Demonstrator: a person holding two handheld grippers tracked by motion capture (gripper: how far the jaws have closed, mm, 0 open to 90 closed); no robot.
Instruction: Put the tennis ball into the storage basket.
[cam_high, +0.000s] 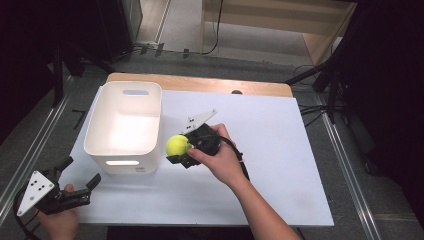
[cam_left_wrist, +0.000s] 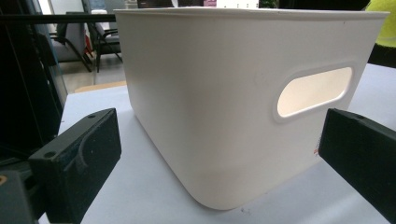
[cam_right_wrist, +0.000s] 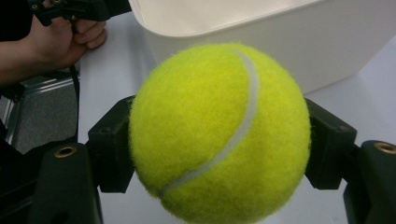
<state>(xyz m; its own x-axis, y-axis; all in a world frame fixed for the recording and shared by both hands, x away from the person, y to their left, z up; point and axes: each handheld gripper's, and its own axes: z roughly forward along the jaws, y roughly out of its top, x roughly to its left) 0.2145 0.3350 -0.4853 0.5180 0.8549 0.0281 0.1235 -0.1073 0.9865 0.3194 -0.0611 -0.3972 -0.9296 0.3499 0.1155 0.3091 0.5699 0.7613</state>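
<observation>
While I scan from the left edge of the high view, I pick up my left gripper (cam_high: 79, 181) first, low at the near corner of the white table sheet (cam_high: 280, 165), its black, blocky jaws spread wide with nothing between them. From the left gripper view those matte, flat-faced pads frame the white bin (cam_left_wrist: 233, 102) without touching it. Moving right, I see the bin is smooth moulded plastic, a rounded-corner rectangular tub with a slot-shaped handle cut in its near wall and another in the far wall; it stands upright on the sheet. Just beside its right wall comes the tennis ball (cam_high: 177, 145), fuzzy yellow-green felt with a curved pale seam. I have my right gripper (cam_high: 181, 148) clamped on it: in the right gripper view both dark pads press into the nap on either side of the ball (cam_right_wrist: 219, 135), which hangs just off the bin's rim, clear of the table. Further right is my right hand (cam_high: 217, 157), wrapped round the gripper body, a grey three-cornered plate (cam_high: 198, 120) sticking up from its top.
</observation>
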